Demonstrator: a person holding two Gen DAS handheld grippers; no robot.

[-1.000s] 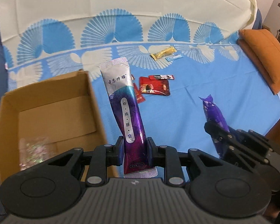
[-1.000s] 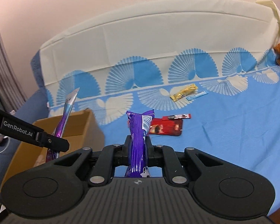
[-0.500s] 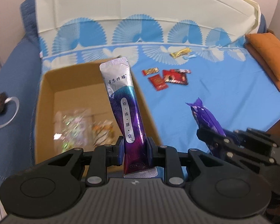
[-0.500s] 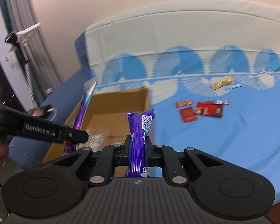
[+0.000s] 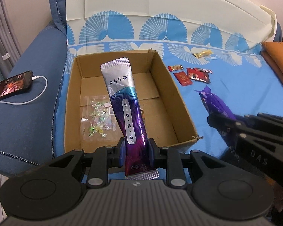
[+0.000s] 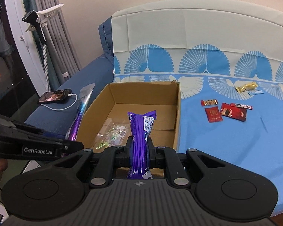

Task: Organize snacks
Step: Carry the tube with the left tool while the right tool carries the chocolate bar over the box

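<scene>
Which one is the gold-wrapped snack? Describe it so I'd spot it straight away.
Start at the cardboard box on the blue patterned sheet, then look right past the cluster of red packets toward the sofa back. The gold snack lies farthest back, beside a tiny blue packet; it is the only shiny yellow wrapper there.

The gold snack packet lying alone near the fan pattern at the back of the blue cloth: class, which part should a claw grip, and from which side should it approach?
Grip the gold snack packet across its narrow width, near the middle, coming down from above. It lies flat and slanted on the blue cloth, so turn the claw to span its long edges. A small blue packet lies close beside it, so keep clear of that end.
</scene>
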